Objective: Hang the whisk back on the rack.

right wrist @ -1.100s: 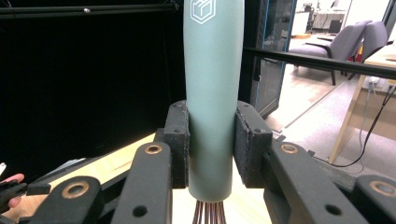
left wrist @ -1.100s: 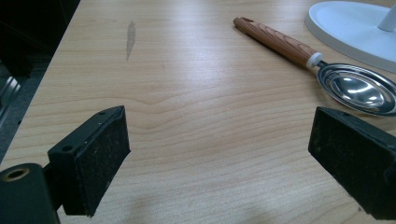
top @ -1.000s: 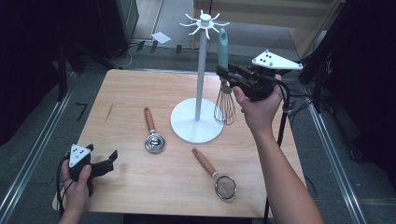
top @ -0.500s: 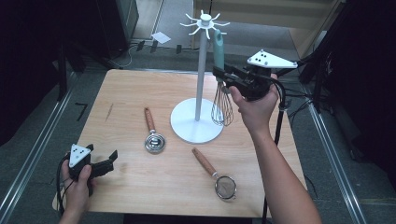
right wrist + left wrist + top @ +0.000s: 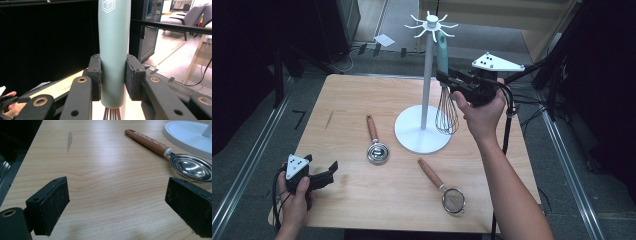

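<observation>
We hold the whisk [image 5: 443, 60] upright in our right gripper [image 5: 451, 79], jaws clamped on its handle just under the rack [image 5: 431, 22]; left gripper [image 5: 331, 169], jaws apart, rests far off.

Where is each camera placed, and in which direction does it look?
High view: above the person's side, looking forward and down on the table; both forearms, left claw, right claw.
Left gripper view: on the left claw, low over the table, facing the scoop; open jaws.
Right gripper view: on the right claw, level, clamping the whisk.
Shared: high and left views show the scoop and white stand.
</observation>
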